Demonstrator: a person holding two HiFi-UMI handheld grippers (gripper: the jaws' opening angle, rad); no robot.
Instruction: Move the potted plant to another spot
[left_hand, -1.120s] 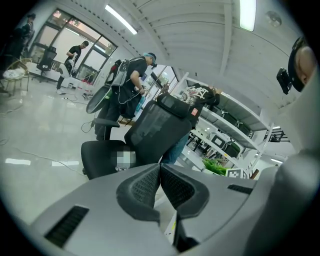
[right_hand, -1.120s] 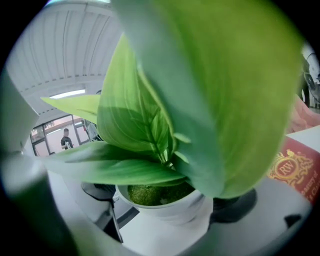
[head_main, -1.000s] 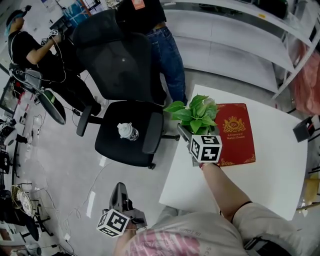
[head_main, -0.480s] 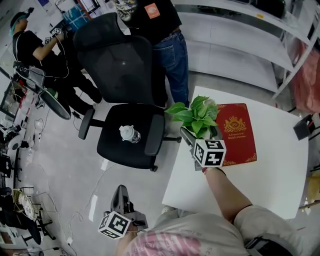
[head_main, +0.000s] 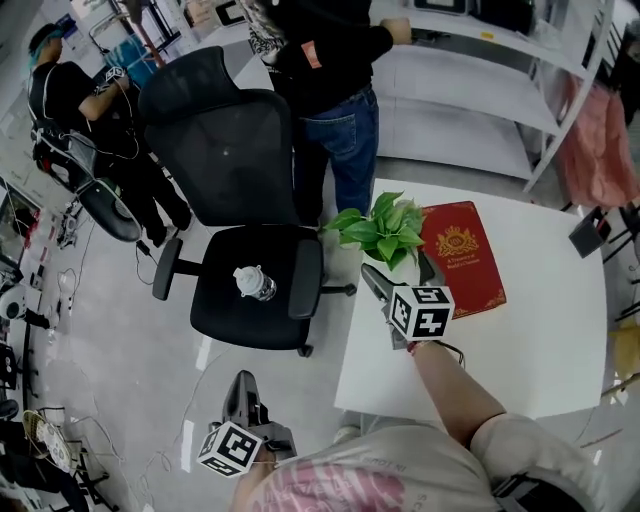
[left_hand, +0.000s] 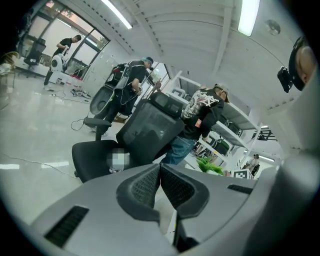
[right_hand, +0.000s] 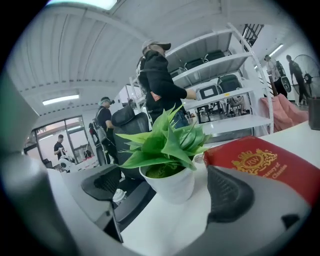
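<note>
The potted plant, green leaves in a small white pot, stands at the white table's near-left corner, beside a red book. My right gripper is open just short of the pot. In the right gripper view its two fingers stand wide apart, left and right of the pot, not touching it. My left gripper hangs low over the floor, away from the table. It is shut with nothing between its pads.
A black office chair with a water bottle on its seat stands against the table's left edge. A person stands behind the chair and table, reaching to white shelving. Another person sits at far left.
The standing person has come further into view and reaches to the shelf. My right gripper stays open just short of the plant; the left gripper has hardly moved.
</note>
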